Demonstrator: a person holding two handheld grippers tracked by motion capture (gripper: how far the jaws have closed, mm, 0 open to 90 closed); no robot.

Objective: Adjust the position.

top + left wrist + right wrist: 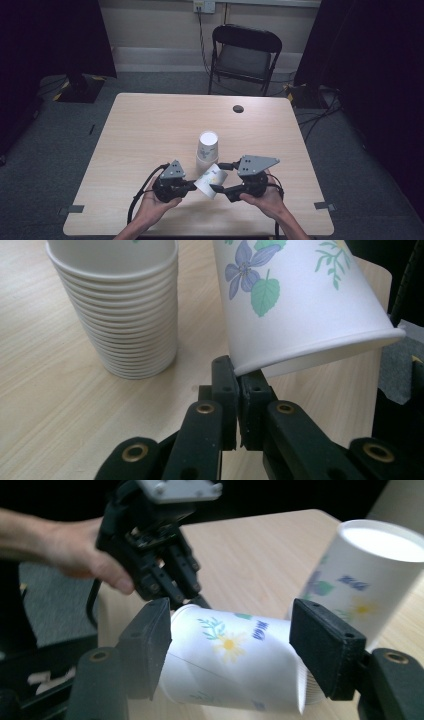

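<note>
**Cup held between two grippers, beside the stack**

Containers: a stack [207, 146] of nested paper cups stands upside down on the table [150, 130], bases up, rims down on the wood. In the left gripper view the stack [120, 310] shows many rims packed one over another, sitting ahead and to the left of the jaws. Nothing can be seen inside any cup. One loose cup [210, 178] with a flower print is off the stack, in front of it, between the two tools.

Axis: the cup lies near level, long axis running from one gripper across to the other. In the right gripper view the cup [235, 660] has one end toward the left gripper's tips and the other end low at the right, next to the right-hand jaw. In the left gripper view the cup [295, 300] tilts, rim down and just ahead of the jaws.

Tools: left gripper [191, 184], jaws together, pinched on the cup's rim; the lip sits right at the closed tips in its own view. Right gripper [216, 177], jaws wide apart, one on each side of the cup's body; whether the pads touch the wall I cannot tell. Left gripper [192, 597] appears beyond the cup, held by a hand [75, 550].
</note>
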